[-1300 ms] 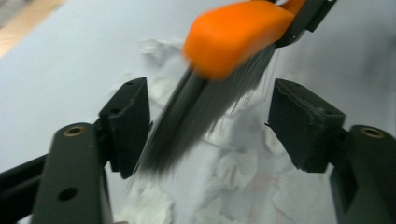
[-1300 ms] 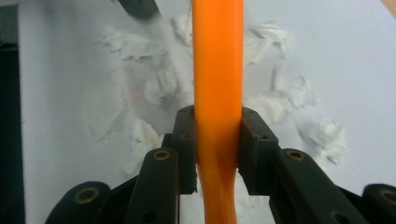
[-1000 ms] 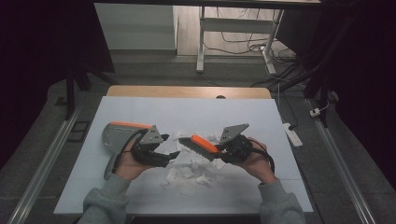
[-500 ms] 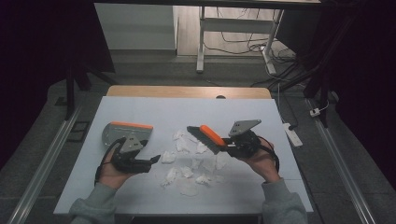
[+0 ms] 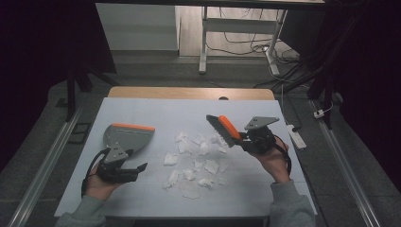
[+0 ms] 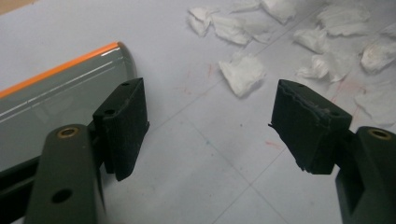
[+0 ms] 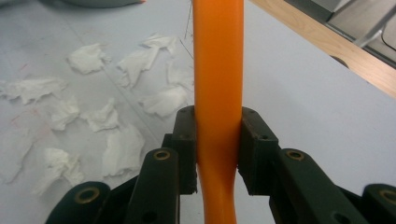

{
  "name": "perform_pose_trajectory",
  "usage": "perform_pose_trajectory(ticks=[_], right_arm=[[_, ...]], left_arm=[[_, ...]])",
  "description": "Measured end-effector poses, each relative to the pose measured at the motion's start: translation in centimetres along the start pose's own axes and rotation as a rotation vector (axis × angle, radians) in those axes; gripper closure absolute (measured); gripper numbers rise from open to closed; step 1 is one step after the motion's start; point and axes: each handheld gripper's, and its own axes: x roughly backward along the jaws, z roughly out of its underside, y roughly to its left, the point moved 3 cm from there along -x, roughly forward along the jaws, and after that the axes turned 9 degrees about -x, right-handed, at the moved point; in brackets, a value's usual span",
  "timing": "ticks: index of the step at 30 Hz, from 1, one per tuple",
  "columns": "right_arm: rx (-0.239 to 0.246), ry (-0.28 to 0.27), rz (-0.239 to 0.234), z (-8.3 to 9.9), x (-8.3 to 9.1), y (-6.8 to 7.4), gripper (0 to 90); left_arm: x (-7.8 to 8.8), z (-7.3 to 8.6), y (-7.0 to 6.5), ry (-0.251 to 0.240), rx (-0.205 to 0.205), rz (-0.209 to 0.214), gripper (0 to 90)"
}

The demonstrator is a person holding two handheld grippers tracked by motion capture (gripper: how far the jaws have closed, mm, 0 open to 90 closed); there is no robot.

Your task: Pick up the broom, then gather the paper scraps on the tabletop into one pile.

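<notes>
A grey dustpan (image 5: 126, 137) with an orange rim lies flat on the table at the left; its side (image 6: 56, 98) also shows in the left gripper view. Just nearer than it, my left gripper (image 5: 137, 170) is low over the table and open, with nothing between its fingers (image 6: 210, 107). Several torn white paper scraps (image 5: 196, 161) are strewn over the middle of the table. My right gripper (image 5: 241, 138) is shut on the orange handle (image 7: 218, 84) of a hand brush (image 5: 223, 130), held above the scraps' right side with its dark bristles pointing left.
The white tabletop (image 5: 156, 111) has a wooden strip along its far edge. A white power strip (image 5: 295, 135) lies off the table's right edge. Metal rails run down both sides, and desk legs and cables stand beyond.
My left gripper has drawn back from the scraps toward the near left and sunk beside the dustpan. My right gripper has carried the brush to the right, off the pile.
</notes>
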Motion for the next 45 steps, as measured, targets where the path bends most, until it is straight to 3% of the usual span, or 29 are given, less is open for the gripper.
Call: perform_pose_trajectory(ticks=[20,25,34,45], right_arm=[[-0.058,0.047,0.05,0.3,-0.3,-2.0,70.8],[-0.06,0.114,0.074,-0.6,-1.4,-2.5,70.8],[-0.068,0.261,0.095,-2.6,-4.7,-5.0,70.8],[-0.103,0.391,0.089,-2.4,-7.8,-5.9,70.8]], left_arm=[[0.3,1.5,0.6,0.003,0.033,-0.003,27.1],[0.3,2.0,0.6,0.007,0.034,0.005,27.2],[0.2,2.2,0.8,0.002,0.033,0.007,27.2],[-0.1,2.3,0.8,0.008,0.029,0.012,27.2]])
